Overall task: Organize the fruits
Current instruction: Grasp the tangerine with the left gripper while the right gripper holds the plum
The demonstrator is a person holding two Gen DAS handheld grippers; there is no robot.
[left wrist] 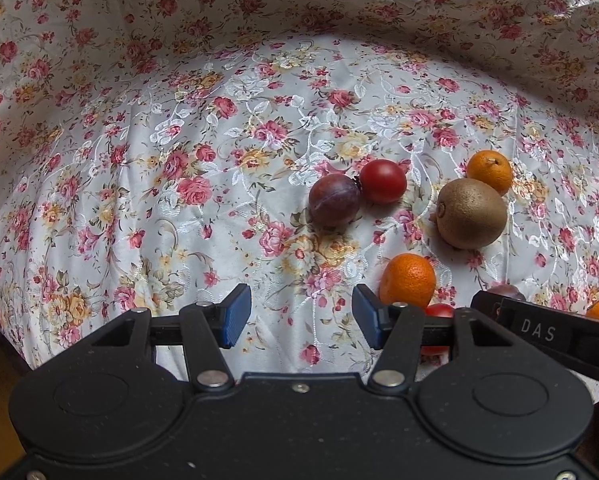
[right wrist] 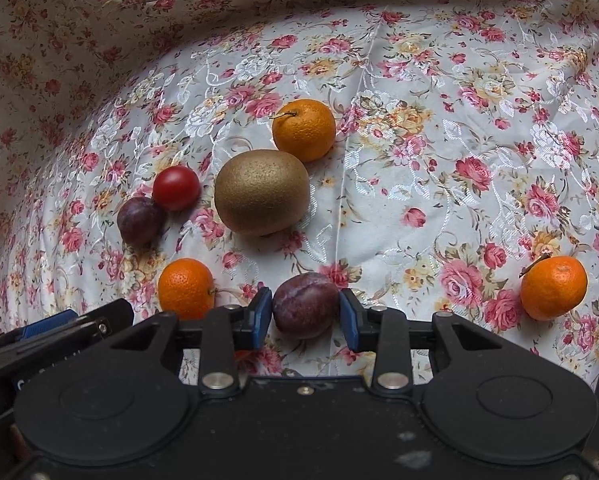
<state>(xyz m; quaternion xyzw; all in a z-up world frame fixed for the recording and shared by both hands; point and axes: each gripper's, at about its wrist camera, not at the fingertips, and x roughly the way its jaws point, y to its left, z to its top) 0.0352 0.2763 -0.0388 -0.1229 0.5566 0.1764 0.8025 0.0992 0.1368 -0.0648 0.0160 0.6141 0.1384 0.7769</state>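
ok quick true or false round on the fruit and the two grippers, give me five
1. A plum lies between the fingers of the right gripper. True.
2. The fingers of the left gripper hold a mandarin. False: they stand open over bare floral cloth with nothing between them.
3. The right wrist view shows three mandarins. True.
4. The kiwi touches the cherry tomato. False: they lie apart; the tomato touches the second plum.
5. The fruits sit in a bowl. False: they lie loose on the cloth.
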